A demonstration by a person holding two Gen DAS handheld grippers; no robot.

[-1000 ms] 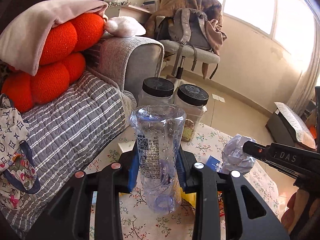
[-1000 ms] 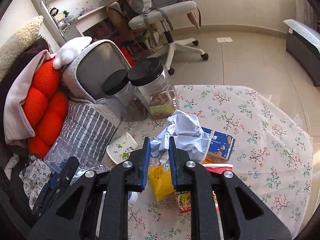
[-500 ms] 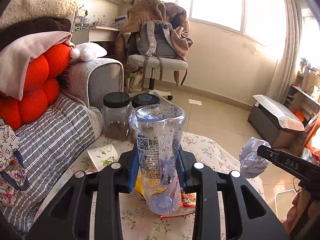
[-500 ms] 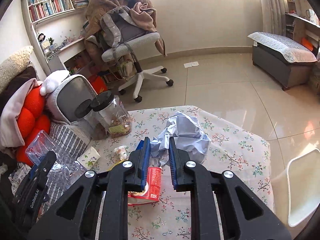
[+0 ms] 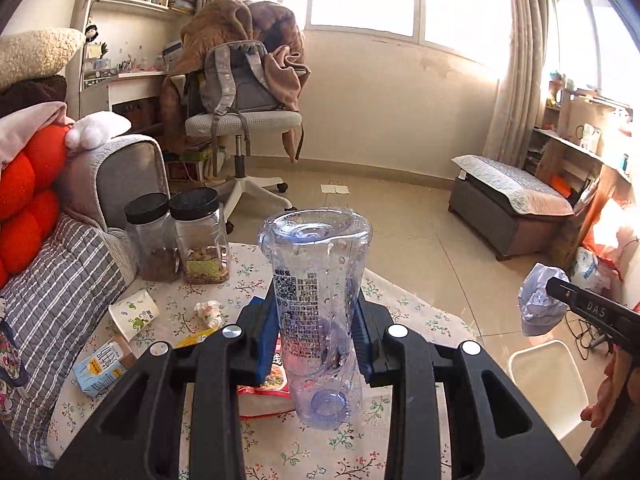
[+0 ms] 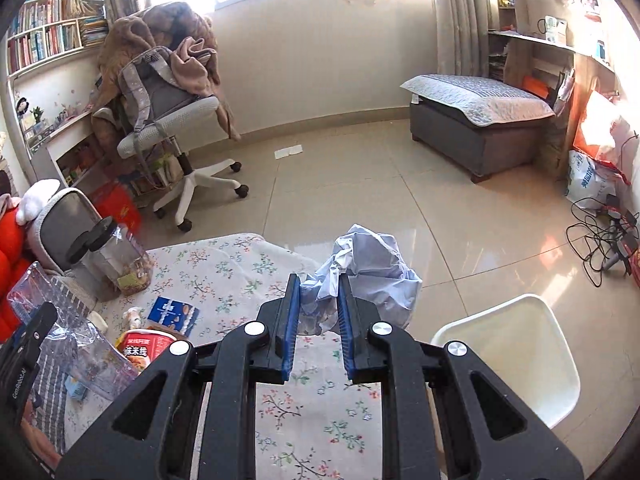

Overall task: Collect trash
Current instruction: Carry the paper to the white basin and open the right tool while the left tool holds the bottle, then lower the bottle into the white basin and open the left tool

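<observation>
My left gripper [image 5: 316,320] is shut on a clear empty plastic bottle [image 5: 318,292], held cap end down above the floral table [image 5: 352,456]. My right gripper [image 6: 318,312] is shut on a crumpled pale blue paper ball [image 6: 372,272], held over the table's right edge; the ball also shows in the left wrist view [image 5: 538,304]. A white bin [image 6: 516,356] stands on the floor to the right of the table, also in the left wrist view [image 5: 548,384]. More trash lies on the table: a red snack bag [image 6: 140,350], a blue packet [image 6: 172,314], a paper cup [image 5: 134,314], a small carton [image 5: 102,368].
Two black-lidded jars [image 5: 176,236] stand at the table's far left by a grey sofa [image 5: 64,280]. An office chair [image 6: 172,128] with a backpack, an ottoman [image 6: 476,124] and floor cables [image 6: 600,236] lie beyond.
Both grippers have risen and swung right with their loads. The paper ball has moved from over the table's middle to its right edge, closer to the white bin.
</observation>
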